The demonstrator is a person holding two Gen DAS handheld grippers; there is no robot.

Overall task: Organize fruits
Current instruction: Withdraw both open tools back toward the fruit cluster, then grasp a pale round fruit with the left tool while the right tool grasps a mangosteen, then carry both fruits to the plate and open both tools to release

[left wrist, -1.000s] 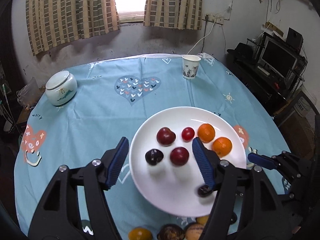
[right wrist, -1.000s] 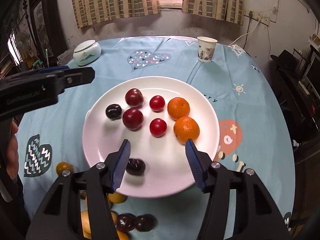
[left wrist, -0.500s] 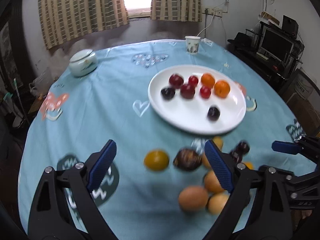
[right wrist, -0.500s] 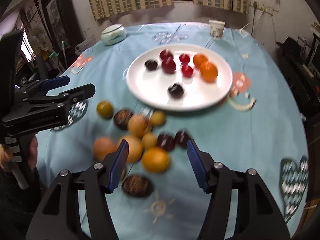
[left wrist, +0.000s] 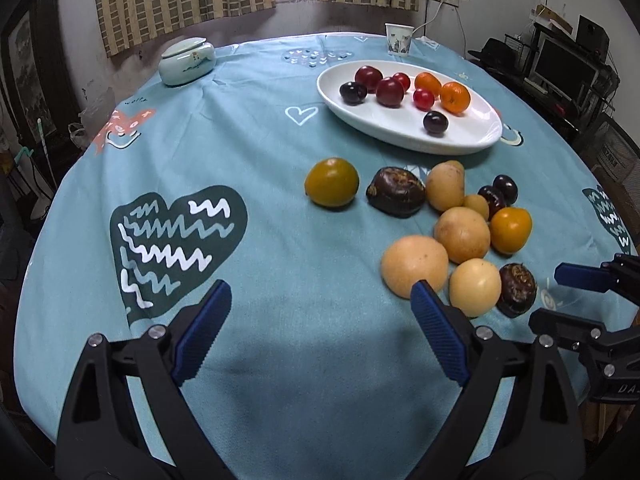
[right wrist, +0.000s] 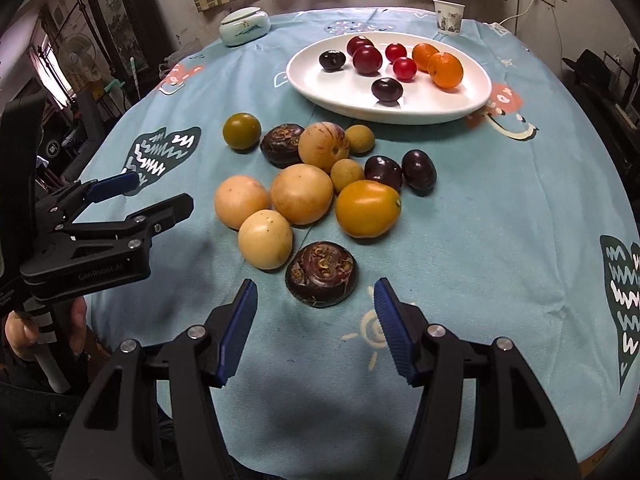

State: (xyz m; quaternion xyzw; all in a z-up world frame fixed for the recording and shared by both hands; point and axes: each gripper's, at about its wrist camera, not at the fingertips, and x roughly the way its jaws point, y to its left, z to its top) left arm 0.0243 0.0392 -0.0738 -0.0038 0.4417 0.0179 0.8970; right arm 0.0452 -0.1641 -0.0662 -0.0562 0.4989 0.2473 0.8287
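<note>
On the round table with the light-blue patterned cloth (right wrist: pixel 520 184), both grippers hang low at the near edge with nothing in them. The right gripper (right wrist: pixel 316 320) has its blue pads spread wide, and they're lined up on the dark brown wrinkled fruit (right wrist: pixel 321 278) sitting just ahead of them, so my guess is that one's the next pick. The left gripper (left wrist: pixel 320 320) is spread open too, over bare cloth, with the pale tan round fruit (left wrist: pixel 414 266) right by its right fingertip.

The fruits themselves are split in two lots. On the white oval plate (right wrist: pixel 460 108) further back sit small ones that look sorted by kind: dark red plums, two cherry-red ones, two bright oranges (right wrist: pixel 445 69) touching each other, and a couple of near-black ones. The loose pile lies between plate and grippers, bunched up and touching: tan round fruits, a big yellow-orange one (right wrist: pixel 367 208), a greenish-yellow one (right wrist: pixel 241 130) off to the left, little tan balls, two dark plums, another wrinkled brown one. So plenty is left to sort, I'd say.
</note>
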